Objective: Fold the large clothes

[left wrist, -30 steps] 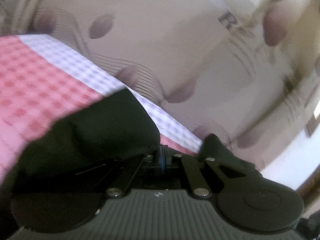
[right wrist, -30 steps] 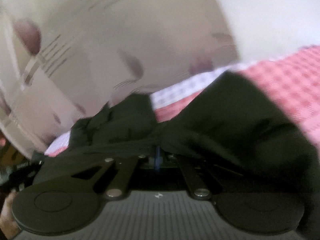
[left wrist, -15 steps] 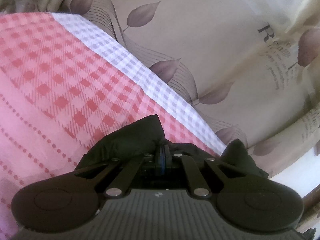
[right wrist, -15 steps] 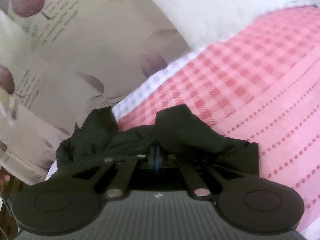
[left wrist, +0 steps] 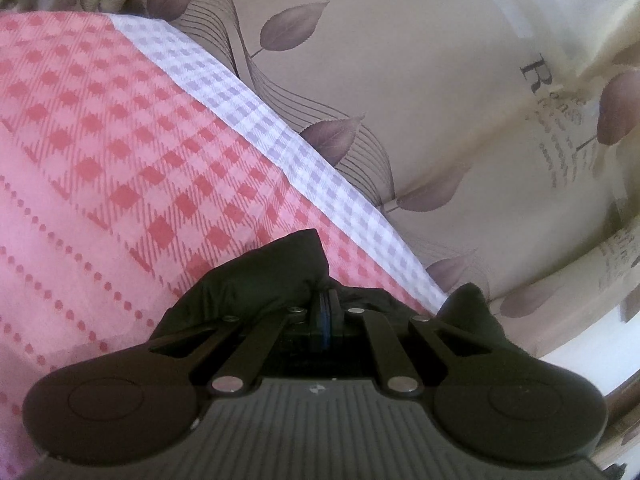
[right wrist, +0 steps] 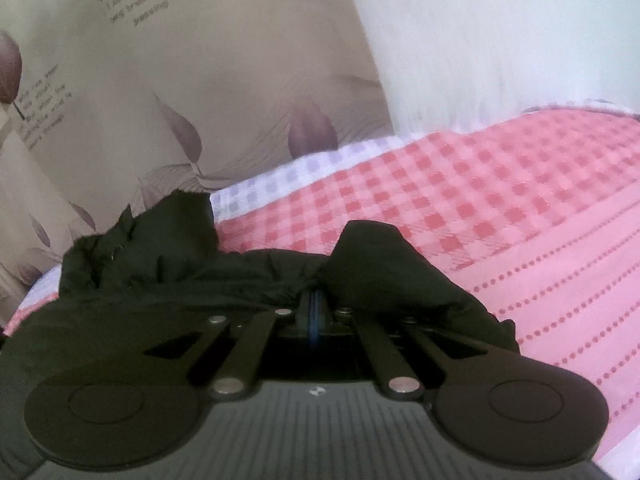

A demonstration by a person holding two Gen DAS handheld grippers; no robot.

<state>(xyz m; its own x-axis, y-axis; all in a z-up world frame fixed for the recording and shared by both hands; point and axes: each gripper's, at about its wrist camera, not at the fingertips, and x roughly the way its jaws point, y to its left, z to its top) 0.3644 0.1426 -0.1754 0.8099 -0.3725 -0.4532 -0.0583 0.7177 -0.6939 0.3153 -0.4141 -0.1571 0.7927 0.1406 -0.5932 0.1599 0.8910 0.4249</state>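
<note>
A black garment [left wrist: 264, 280] lies bunched over my left gripper [left wrist: 329, 304], which is shut on its edge just above the pink checked bedsheet [left wrist: 120, 140]. In the right wrist view the same black garment [right wrist: 380, 268] drapes over my right gripper [right wrist: 316, 304], also shut on its edge. A further bunch of the black cloth [right wrist: 140, 248] stretches off to the left, where the other held corner sticks up. Most of the garment hangs below the grippers, hidden from both views.
The bed's pink checked sheet [right wrist: 500, 216] has a white and lilac checked border [left wrist: 280, 136] along its far edge. A beige curtain with leaf prints and lettering [left wrist: 440, 100] hangs close behind the bed. A white wall [right wrist: 500, 40] shows at right.
Both grippers have dropped and tilted toward the bed with the black garment still held. The cloth covers less of each view, and more of the pink sheet shows.
</note>
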